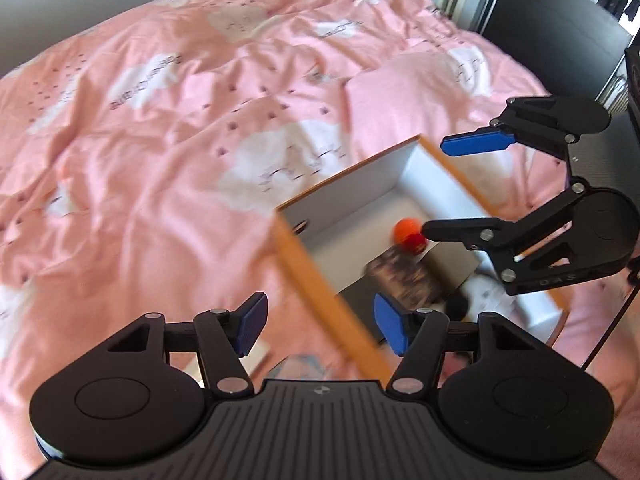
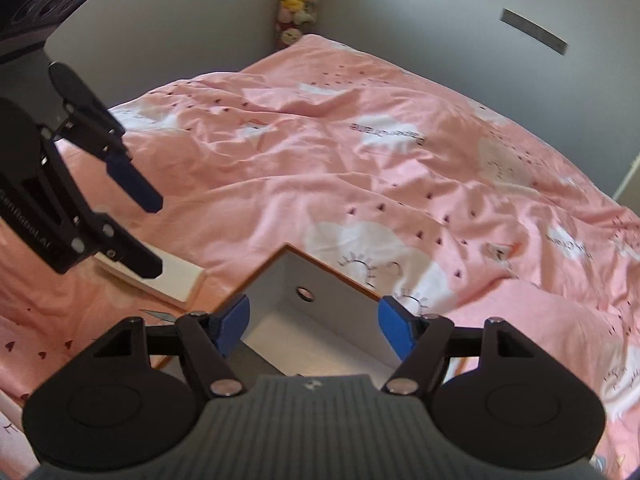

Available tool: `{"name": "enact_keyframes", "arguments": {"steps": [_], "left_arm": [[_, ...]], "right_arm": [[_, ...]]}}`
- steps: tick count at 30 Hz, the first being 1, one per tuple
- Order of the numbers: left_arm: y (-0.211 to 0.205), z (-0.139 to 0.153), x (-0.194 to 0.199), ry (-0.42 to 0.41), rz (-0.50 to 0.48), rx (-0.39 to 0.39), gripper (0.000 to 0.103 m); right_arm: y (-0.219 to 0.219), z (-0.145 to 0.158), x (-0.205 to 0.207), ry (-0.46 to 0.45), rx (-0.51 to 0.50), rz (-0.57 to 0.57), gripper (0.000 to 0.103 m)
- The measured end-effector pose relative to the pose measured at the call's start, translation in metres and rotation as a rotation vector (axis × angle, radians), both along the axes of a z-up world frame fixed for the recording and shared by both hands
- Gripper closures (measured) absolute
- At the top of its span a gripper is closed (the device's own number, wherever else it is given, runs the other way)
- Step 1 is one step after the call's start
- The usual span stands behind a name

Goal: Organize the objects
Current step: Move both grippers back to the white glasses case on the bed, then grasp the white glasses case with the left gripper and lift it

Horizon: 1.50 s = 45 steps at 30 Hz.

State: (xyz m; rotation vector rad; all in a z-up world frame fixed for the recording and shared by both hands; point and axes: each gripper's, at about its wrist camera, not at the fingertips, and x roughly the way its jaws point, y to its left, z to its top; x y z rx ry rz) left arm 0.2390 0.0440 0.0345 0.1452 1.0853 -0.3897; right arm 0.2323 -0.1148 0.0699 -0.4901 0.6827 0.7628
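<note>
A: Status of claws?
B: My left gripper (image 1: 318, 322) and right gripper (image 2: 314, 326) are spread, empty. The orange ball (image 1: 406, 229) sits inside the cardboard box (image 1: 316, 272).
A: Handling?
B: Probably light, rolls; pinch across its middle.

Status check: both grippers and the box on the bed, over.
Left gripper and right gripper: jaws open, nothing between them. Box open on pink bedspread, orange ball and other items inside. Nothing blocking the opening.

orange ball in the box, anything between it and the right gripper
Nothing visible. The box is open on top, and the right gripper, fingers apart and empty, sits above the orange ball. Its lower fingertip overlaps the ball; contact is unclear.
</note>
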Motion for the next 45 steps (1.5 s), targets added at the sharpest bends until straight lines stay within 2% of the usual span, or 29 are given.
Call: {"name": "enact_keyframes", "arguments": {"steps": [7,13,19,25,30,45], "left_arm": [[0.043,-0.003,-0.03,0.002,-0.012,0.113,0.032],[0.056,-0.03,-0.036,0.017,-0.084,0.168,0.032],[0.069,-0.062,-0.024,0.05,-0.134,0.177,0.032],[0.07,-0.095,-0.017,0.056,-0.2,0.222,0.025],[0.072,-0.115,-0.008,0.051,-0.208,0.239,0.024],[0.073,-0.137,0.01,0.086,-0.234,0.235,0.02]], "right_arm": [[0.072,-0.017,-0.032,-0.003,-0.064,0.254,0.03],[0.118,-0.045,-0.038,-0.014,-0.177,0.399,0.03],[0.151,-0.076,-0.03,0.022,-0.291,0.498,0.03],[0.176,-0.106,-0.015,0.081,-0.367,0.526,0.03],[0.185,-0.123,-0.004,0.108,-0.401,0.52,0.03],[0.191,-0.143,0.011,0.156,-0.42,0.511,0.03]]}}
